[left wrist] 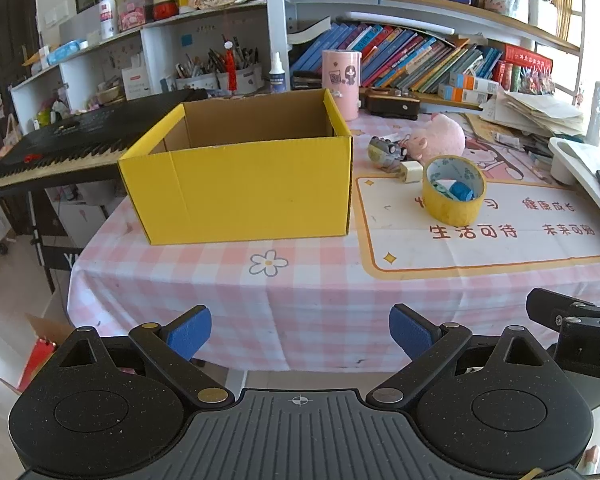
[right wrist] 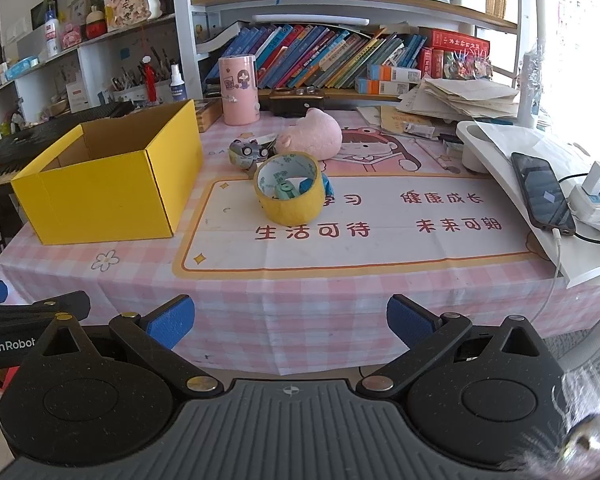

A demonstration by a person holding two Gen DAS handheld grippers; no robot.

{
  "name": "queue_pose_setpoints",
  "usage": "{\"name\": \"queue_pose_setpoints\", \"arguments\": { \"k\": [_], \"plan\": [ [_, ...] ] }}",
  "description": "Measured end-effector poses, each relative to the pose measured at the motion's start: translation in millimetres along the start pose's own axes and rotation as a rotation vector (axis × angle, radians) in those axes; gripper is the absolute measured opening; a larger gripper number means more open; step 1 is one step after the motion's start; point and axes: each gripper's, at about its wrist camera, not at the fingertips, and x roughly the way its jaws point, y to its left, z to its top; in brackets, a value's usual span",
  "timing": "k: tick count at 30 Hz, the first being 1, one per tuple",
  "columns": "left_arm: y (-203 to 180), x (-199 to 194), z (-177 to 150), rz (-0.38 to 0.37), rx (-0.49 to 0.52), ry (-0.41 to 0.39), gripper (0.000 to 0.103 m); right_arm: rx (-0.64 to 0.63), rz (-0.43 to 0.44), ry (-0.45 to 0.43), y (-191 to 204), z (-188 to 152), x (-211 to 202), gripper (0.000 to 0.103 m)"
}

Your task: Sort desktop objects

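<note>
An open yellow cardboard box [left wrist: 240, 188] [right wrist: 100, 196] stands on the left of the pink checked table. A yellow tape roll [left wrist: 454, 190] [right wrist: 290, 188] lies on its side on the white mat, with small green and blue items seen through it. Behind it lie a grey toy car [left wrist: 386, 152] [right wrist: 246, 154], a white cube [left wrist: 411, 171] and a pink plush pig [left wrist: 440, 138] [right wrist: 312, 136]. My left gripper [left wrist: 300, 332] is open and empty, in front of the table edge. My right gripper [right wrist: 290, 322] is open and empty, also short of the table edge.
A pink cylinder cup [right wrist: 239, 90] stands behind the box. A black keyboard [left wrist: 60, 148] sits left of the table. A phone [right wrist: 542, 192] on a white stand, a charger and cables lie at the right. Paper stacks [right wrist: 464, 98] and bookshelves fill the back.
</note>
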Motion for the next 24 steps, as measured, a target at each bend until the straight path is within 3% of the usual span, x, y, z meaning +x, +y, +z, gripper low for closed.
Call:
{"name": "queue_pose_setpoints", "arguments": {
  "k": [24],
  "plan": [
    [1.7,2.5,0.3,-0.007,0.009,0.0,0.097,-0.006,0.003,-0.012,2.7,4.6,-0.8,0.103]
  ]
}}
